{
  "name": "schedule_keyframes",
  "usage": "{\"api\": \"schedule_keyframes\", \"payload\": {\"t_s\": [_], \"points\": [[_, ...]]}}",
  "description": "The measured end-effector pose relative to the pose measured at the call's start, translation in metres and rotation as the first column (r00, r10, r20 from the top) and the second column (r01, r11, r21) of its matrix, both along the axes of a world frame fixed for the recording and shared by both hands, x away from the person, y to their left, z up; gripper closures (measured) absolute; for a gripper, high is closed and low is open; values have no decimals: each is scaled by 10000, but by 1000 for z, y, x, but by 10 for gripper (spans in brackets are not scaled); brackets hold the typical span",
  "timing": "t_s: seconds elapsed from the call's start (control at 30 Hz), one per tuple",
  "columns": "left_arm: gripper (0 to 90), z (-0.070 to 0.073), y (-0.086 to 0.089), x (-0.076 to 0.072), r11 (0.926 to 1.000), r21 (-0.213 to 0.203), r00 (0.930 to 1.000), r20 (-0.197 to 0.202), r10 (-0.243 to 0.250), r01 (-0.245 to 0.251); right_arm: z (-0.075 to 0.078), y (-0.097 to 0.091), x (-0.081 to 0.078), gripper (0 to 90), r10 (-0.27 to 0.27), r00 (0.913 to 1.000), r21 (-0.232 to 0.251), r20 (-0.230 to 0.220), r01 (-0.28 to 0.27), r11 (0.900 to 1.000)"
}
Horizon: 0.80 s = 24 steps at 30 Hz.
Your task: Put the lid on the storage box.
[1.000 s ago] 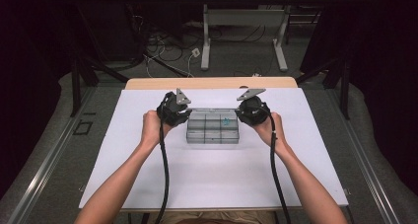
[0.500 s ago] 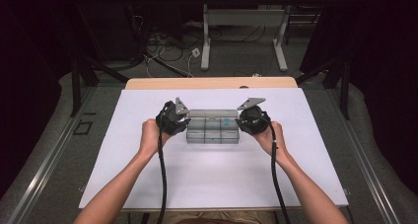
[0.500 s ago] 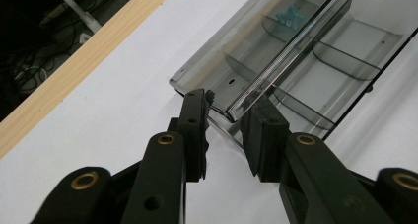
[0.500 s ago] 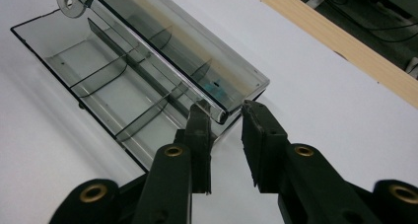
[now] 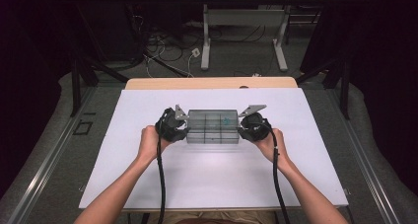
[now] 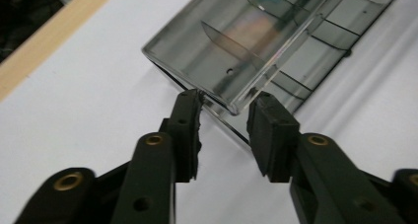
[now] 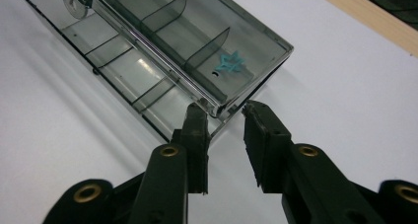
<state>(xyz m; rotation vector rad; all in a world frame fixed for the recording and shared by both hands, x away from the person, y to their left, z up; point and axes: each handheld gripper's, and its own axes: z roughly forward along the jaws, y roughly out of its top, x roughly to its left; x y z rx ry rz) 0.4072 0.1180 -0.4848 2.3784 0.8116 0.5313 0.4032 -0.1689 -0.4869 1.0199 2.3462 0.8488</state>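
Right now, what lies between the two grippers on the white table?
The clear smoky plastic compartment box spans the stretch between the left gripper and the right gripper, seen in the high view; each gripper's jaws straddle one end corner.

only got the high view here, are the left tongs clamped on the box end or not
observer: No, the left tongs straddle the end wall of the clear box, pads off it; they have just been opening.
operator: right side same
observer: The right tongs straddle the other end's corner, a gap showing at one pad.
operator: whats the blue speck
observer: A small teal star-shaped piece in the end compartment.
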Motion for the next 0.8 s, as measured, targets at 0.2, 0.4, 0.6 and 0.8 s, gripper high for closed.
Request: {"api": "schedule_keyframes", "payload": {"t_s": [0.2,0.4,0.6,0.8], "points": [[300,-4,9,-12,9991,-245,9971,-689,319,-337,-7,-7,-6,509,33,9982,81,-599,-28,10000],[85,-3,20,-34,9980,-367,9960,-754,482,-511,-8,-20,-18,241,324,9942,847,-1026,-237,9961],[0,-2,34,-57,9968,-494,9954,-756,590,-628,-11,-33,-37,133,653,9901,1347,-1244,-483,9897],[0,-5,45,-75,9948,-686,9962,-491,714,-747,-17,-43,-52,56,849,9876,1565,-1323,-638,9856]]}}
